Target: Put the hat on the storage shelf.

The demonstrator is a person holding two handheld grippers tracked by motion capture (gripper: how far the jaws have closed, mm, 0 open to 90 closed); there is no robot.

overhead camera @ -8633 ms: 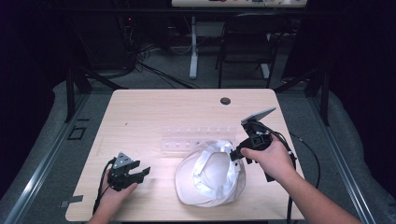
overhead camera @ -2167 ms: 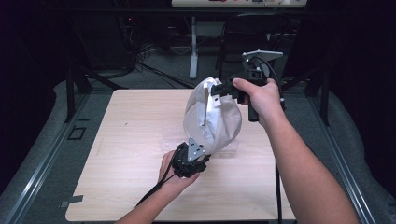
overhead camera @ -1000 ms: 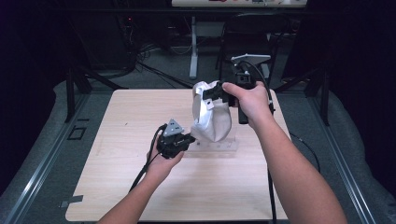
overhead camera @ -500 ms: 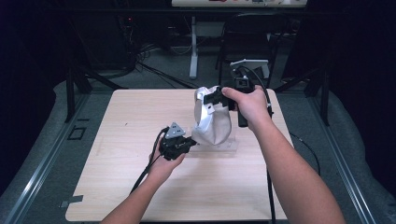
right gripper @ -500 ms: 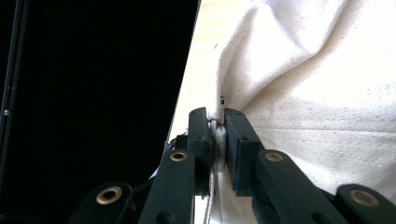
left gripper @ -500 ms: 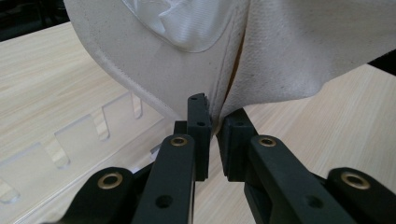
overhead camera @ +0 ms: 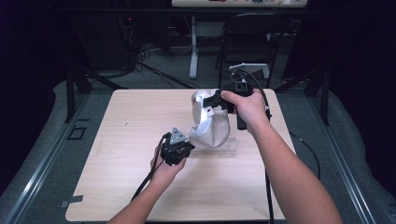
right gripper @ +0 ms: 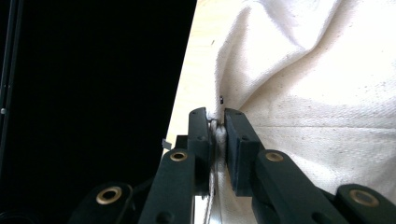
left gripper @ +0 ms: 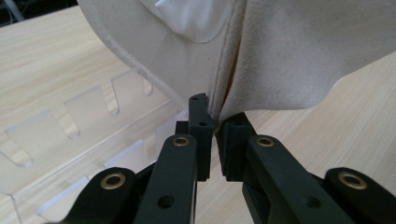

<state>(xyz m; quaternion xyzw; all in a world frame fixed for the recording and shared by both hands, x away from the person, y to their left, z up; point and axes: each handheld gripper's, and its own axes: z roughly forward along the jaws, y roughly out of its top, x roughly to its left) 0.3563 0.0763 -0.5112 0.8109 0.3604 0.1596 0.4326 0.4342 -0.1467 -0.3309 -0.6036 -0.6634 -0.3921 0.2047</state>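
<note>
Cream canvas bag [overhead camera: 210,126] hangs over the clear slotted rack [left gripper: 70,135] on the bench [overhead camera: 130,116], pinched at its top by the right tongs [overhead camera: 211,100] and at its lower hem by the left tongs [overhead camera: 187,145]. Mid-positioning, I judge; next, lower it squarely onto the rack.

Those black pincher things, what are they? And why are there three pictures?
They are grippers, tools with two black jaws that a person squeezes by hand. One picture looks down from above on a wooden table. The other two come from small cameras riding on each gripper, looking along its jaws. The left gripper pinches the bottom edge of a white cloth; up close you see it clamped on the seam. The right gripper pinches the cloth's top and holds it up; its own camera shows that too. Under the cloth lies a clear plastic rack with notches.
</note>
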